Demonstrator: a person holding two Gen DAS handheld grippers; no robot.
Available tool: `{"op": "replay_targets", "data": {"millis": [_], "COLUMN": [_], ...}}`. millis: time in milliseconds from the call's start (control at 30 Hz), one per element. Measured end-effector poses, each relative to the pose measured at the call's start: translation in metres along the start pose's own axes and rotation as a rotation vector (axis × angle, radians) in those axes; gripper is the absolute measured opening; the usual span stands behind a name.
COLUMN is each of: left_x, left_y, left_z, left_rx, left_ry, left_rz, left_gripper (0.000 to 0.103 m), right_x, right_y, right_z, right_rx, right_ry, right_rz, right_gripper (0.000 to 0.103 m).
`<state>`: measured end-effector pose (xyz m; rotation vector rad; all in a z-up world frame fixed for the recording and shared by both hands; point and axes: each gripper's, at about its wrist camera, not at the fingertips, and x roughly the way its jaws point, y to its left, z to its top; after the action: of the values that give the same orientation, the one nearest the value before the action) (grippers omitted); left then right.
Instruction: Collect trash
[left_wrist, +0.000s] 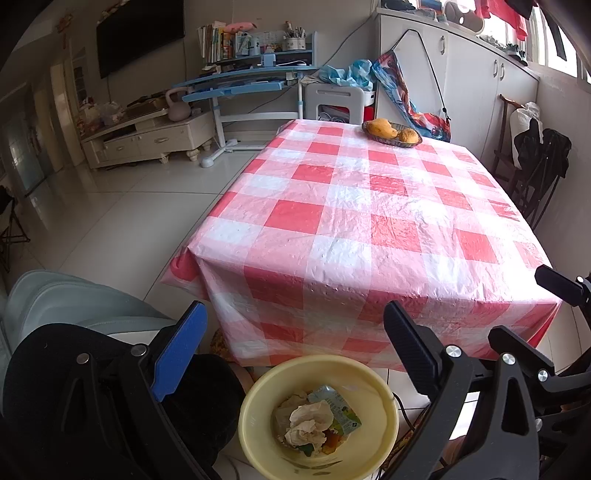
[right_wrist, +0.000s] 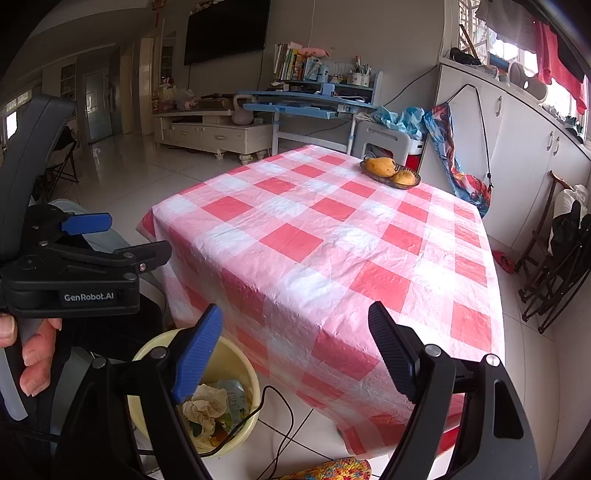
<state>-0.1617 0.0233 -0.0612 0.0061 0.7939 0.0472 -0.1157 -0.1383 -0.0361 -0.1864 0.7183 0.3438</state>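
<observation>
Looking at the yellow bin (left_wrist: 317, 417) on the floor by the near table edge, I see the trash already in it: crumpled tissue (left_wrist: 308, 422), a printed wrapper (left_wrist: 341, 410), plus some orange and green scraps I can't ID. So the job looks mostly done, maybe all done. The checked tablecloth (left_wrist: 369, 221) shows no loose litter in either view; only a fruit basket (left_wrist: 391, 133) sits at the far end w/ two yellow-orange fruits, and that's not trash as far as I can judge.

My left tongs (left_wrist: 293, 349) hang right above the bin, fingers wide apart, nothing between them. My right tongs (right_wrist: 295, 354) are also spread apart and empty, over the near corner of the table, bin just to their left.

What's left, best guess: a quick scan of table and floor for strays. A bright knitted mat (right_wrist: 332, 470) lies on the tiles under the right tongs; can't tell if it counts.

In the way: a black cable (right_wrist: 280, 417) runs across the floor and touches the bin rim, easy to snag. The cloth overhang drapes close beside the bin. Chairs (right_wrist: 554, 266) stand well apart to the right; desk and TV unit far behind, no bother.
</observation>
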Motion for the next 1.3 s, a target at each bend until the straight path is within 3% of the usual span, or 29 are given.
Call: {"op": "replay_targets", "data": {"millis": [1300], "left_x": [0.003], "left_y": [-0.001], "left_z": [0.001], "left_rx": [0.017], "left_ry": [0.001], "left_rz": [0.014], "left_gripper": [0.094], "right_x": [-0.01], "right_y": [-0.005], "right_z": [-0.003], "right_rx": [-0.026], "right_ry": [-0.044], "right_rz": [-0.034], "right_gripper": [0.079]}}
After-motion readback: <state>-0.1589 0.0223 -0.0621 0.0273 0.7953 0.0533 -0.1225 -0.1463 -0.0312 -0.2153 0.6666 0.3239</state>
